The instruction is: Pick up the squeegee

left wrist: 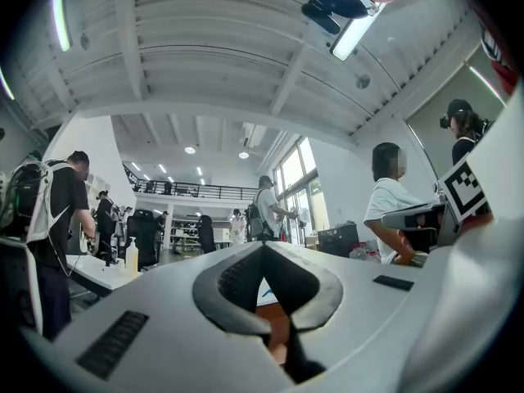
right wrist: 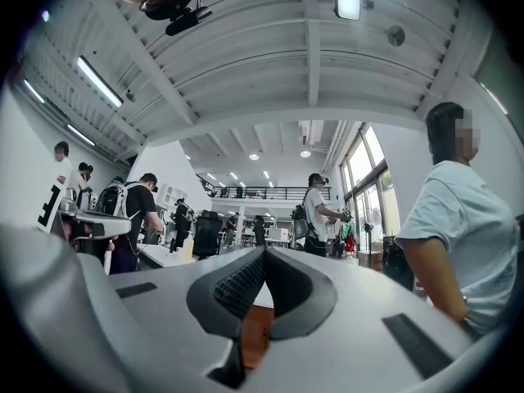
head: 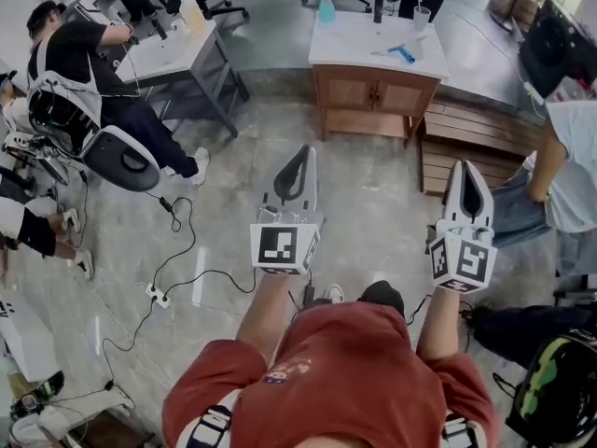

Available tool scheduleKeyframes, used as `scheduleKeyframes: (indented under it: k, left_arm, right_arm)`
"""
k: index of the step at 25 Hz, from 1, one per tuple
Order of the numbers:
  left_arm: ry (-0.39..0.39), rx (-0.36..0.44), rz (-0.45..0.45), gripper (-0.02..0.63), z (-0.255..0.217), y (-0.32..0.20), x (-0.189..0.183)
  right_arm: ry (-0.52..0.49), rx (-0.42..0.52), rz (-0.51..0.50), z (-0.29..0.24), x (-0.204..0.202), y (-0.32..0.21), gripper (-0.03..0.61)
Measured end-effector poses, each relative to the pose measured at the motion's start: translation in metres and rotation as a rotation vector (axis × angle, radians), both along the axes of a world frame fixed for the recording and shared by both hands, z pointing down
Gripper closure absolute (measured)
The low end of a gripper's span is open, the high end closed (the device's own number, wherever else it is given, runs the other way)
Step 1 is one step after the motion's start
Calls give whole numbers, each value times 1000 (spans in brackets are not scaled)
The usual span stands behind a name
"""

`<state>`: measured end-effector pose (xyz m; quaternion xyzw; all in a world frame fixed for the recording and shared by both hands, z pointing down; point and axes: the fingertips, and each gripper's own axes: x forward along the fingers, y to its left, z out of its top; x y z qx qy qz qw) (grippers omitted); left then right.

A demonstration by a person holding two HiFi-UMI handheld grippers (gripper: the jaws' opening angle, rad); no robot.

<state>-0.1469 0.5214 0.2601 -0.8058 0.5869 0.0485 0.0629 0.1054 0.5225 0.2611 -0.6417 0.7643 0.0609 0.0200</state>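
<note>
A small blue-handled tool, probably the squeegee (head: pixel 402 53), lies on the white top of a wooden cabinet (head: pixel 377 90) across the floor ahead. Both grippers are held out level, well short of it. My left gripper (head: pixel 304 150) has its jaws together with nothing between them; in the left gripper view (left wrist: pixel 262 247) the tips meet, and below them shows a sliver of the cabinet with a blue speck on top. My right gripper (head: pixel 465 164) is likewise shut and empty, tips touching in the right gripper view (right wrist: pixel 264 251).
On the cabinet top stand a blue bottle (head: pixel 326 8), a dark bottle (head: pixel 378 7) and a cup (head: pixel 422 18). A slatted wooden bench (head: pixel 471 131) adjoins it on the right. A desk (head: pixel 177 52), seated people, an office chair (head: pixel 121 157) and floor cables (head: pixel 177 250) fill the left.
</note>
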Motion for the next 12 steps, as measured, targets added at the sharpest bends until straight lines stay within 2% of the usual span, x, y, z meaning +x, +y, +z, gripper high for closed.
scheduleKeyframes:
  k: [5,12]
  left_arm:
    - [1,-11,2,595,4,0,-15]
    - [-22,-21,7,595,13,-33,-7]
  right_arm:
    - [11,-16,6,4,-12,1,571]
    - [4,-29,-5,18,-7,-33,571]
